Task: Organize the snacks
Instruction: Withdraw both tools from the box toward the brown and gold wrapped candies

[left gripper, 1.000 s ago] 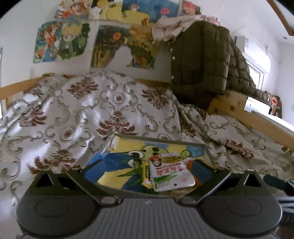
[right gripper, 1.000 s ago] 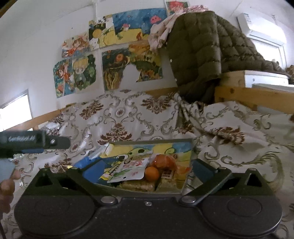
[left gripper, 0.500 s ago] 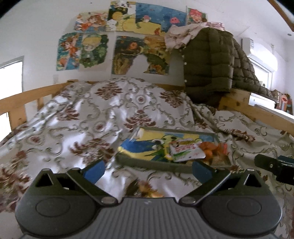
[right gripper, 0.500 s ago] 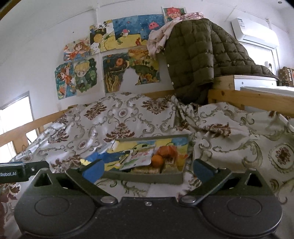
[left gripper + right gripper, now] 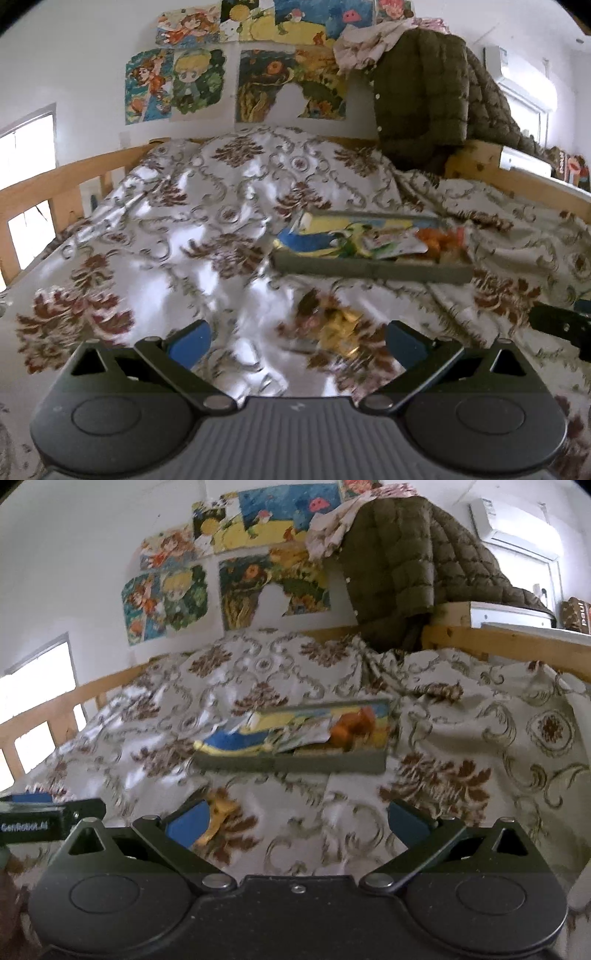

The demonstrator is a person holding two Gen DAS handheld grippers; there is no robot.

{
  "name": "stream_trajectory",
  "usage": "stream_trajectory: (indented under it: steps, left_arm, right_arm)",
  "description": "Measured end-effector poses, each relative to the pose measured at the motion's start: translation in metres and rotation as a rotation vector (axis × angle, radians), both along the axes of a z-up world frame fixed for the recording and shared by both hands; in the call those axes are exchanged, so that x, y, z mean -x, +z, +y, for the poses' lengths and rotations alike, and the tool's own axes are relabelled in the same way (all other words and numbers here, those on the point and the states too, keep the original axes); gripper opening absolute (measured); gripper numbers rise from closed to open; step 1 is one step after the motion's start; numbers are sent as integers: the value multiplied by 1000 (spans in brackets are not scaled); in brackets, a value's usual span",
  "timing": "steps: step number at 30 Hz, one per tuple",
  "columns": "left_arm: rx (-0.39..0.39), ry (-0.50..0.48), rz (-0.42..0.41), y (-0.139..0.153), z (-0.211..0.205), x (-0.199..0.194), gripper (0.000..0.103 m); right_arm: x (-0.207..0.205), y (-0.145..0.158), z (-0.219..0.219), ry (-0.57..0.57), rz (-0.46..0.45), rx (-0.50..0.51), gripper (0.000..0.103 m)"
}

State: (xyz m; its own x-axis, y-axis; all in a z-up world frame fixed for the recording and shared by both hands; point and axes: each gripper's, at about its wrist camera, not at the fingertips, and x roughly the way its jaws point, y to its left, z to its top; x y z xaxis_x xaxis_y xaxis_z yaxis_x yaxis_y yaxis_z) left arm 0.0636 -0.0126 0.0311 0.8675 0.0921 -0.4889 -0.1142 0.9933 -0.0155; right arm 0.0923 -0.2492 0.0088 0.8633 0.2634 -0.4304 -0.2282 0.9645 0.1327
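A shallow grey tray (image 5: 373,271) with a cartoon picture inside lies on the patterned bedspread; it holds a white snack packet (image 5: 391,245) and orange snacks (image 5: 437,238). The tray also shows in the right wrist view (image 5: 291,764). A yellow-orange wrapped snack (image 5: 338,326) lies loose on the bedspread in front of the tray, between my left gripper's (image 5: 297,341) open fingers and slightly ahead of them. It shows in the right wrist view (image 5: 218,814) beside my right gripper's left finger. My right gripper (image 5: 297,821) is open and empty.
The bedspread (image 5: 207,236) is rumpled and rises behind the tray. A wooden bed rail (image 5: 55,184) runs along the left and another (image 5: 509,642) along the right. A dark quilted jacket (image 5: 424,96) hangs at the back right. The left gripper's body (image 5: 44,821) shows at the right wrist view's left edge.
Both grippers have pulled back from the tray and lowered towards the bedspread. The loose yellow-orange snack has come into view in front of the left gripper. Both stay open.
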Motion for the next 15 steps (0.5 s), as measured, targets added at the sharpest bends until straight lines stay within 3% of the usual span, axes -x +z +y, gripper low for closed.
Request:
stream_trajectory:
  steps: [15]
  left_arm:
    - [-89, 3, -19, -3, 16, 44, 103]
  right_arm:
    - [14, -14, 37, 63, 50, 47, 102]
